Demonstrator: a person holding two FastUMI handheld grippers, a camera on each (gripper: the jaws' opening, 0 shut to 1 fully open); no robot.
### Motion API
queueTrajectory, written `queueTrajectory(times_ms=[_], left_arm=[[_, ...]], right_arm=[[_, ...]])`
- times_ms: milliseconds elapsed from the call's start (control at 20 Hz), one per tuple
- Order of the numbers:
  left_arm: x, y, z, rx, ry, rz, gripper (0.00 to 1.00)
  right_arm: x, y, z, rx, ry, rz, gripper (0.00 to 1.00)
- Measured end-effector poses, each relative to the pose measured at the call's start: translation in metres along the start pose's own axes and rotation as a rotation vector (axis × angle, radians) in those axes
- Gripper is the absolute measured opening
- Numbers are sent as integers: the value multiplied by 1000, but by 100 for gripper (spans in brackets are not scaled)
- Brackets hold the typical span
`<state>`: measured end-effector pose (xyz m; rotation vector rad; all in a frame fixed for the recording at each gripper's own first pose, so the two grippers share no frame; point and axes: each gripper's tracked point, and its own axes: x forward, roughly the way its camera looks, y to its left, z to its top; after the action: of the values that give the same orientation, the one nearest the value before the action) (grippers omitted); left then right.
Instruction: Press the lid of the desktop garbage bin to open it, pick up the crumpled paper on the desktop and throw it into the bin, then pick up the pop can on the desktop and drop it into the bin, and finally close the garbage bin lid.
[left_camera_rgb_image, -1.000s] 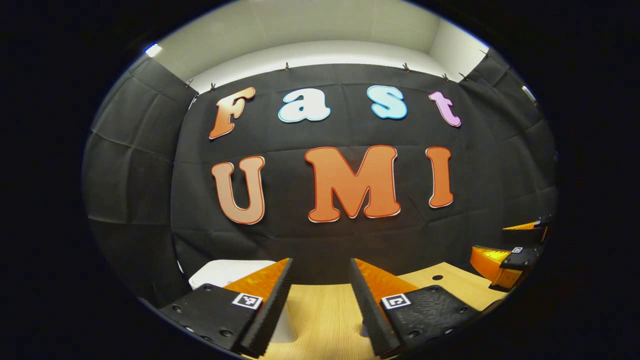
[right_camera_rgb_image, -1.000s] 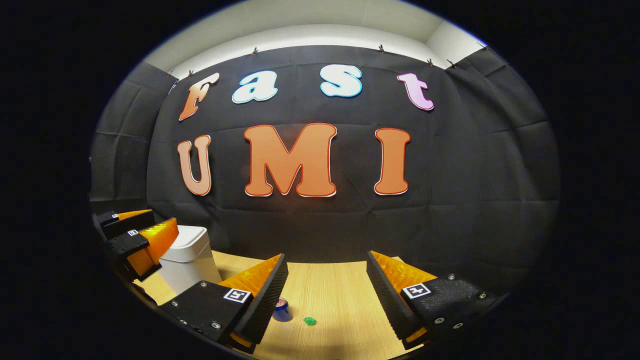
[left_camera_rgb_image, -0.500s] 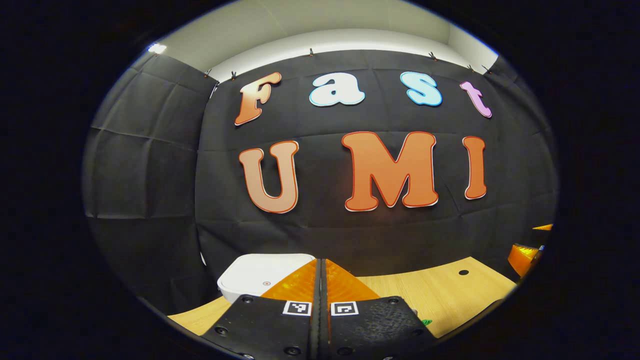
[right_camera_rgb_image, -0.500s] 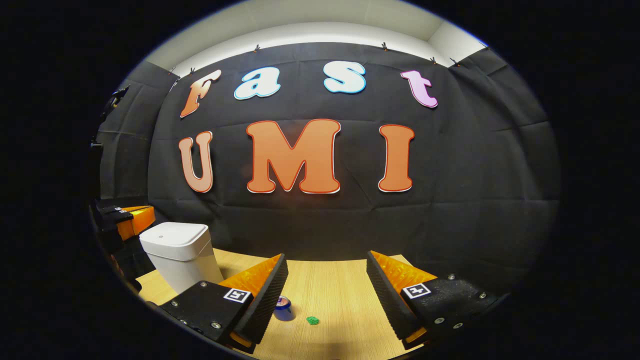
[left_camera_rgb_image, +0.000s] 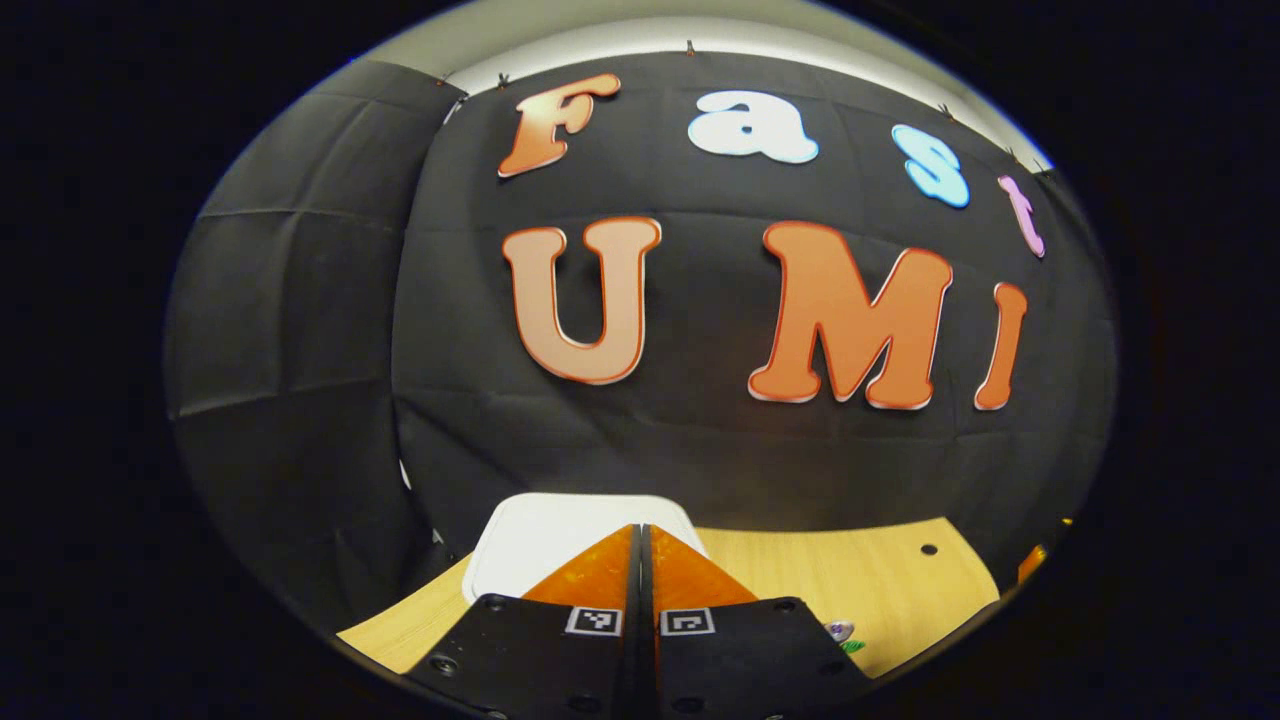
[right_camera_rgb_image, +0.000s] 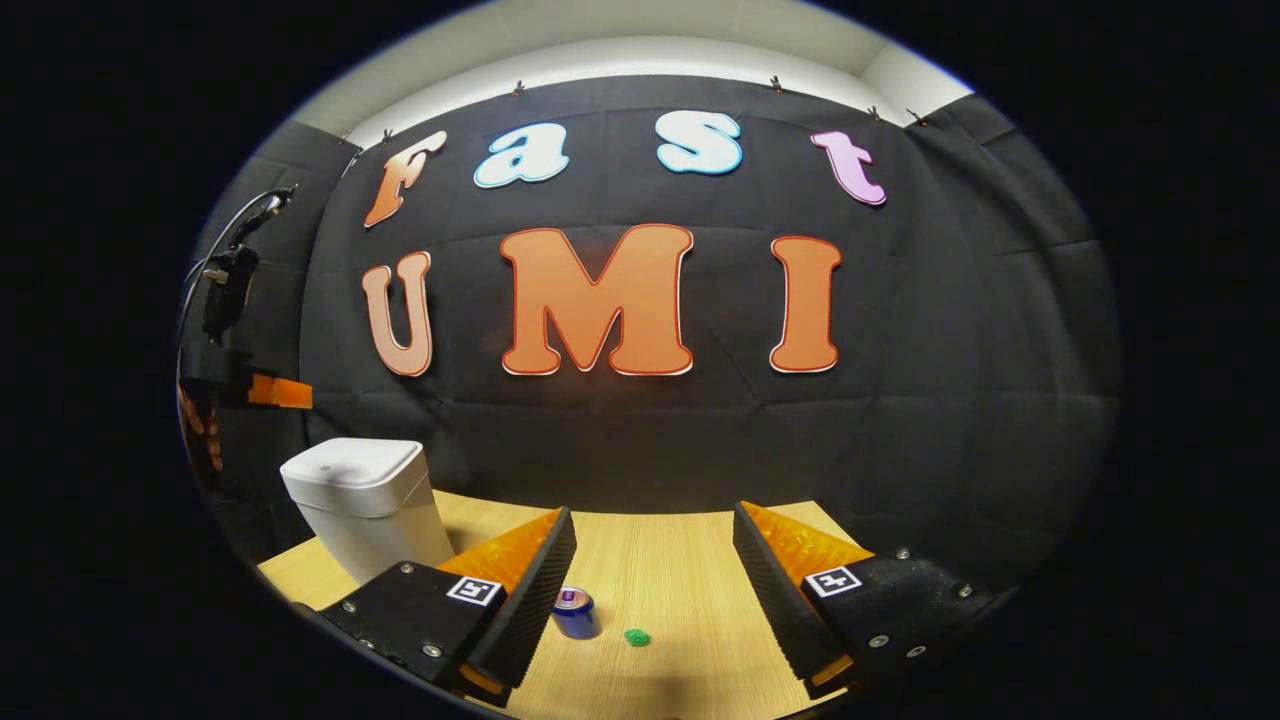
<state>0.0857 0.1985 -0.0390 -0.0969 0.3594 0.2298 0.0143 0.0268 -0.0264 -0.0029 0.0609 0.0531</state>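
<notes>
Above the garbage bin (left_camera_rgb_image: 530, 540) lid hovered the left gripper (left_camera_rgb_image: 640, 535), fingers pressed together, while the wide-open right gripper (right_camera_rgb_image: 650, 530) framed the pop can (right_camera_rgb_image: 574, 612) and crumpled paper (right_camera_rgb_image: 636, 636).

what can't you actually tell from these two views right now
- Left gripper view: the left gripper hides the front of the bin lid, so contact with it is unclear.
- Left gripper view: the pop can and the green crumpled paper are mostly hidden behind the gripper.
- Right gripper view: the crumpled paper is too small for detail; the right gripper hides part of the pop can.
</notes>
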Motion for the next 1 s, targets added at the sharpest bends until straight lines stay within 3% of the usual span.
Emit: queueTrajectory(times_ms=[650,1000], left_arm=[[32,23,-74,-130,272,-1,0],[42,24,-79,-90,306,1,0]], right_arm=[[-4,-16,-33,50,78,-71,94],[-4,-16,-33,39,79,-65,95]])
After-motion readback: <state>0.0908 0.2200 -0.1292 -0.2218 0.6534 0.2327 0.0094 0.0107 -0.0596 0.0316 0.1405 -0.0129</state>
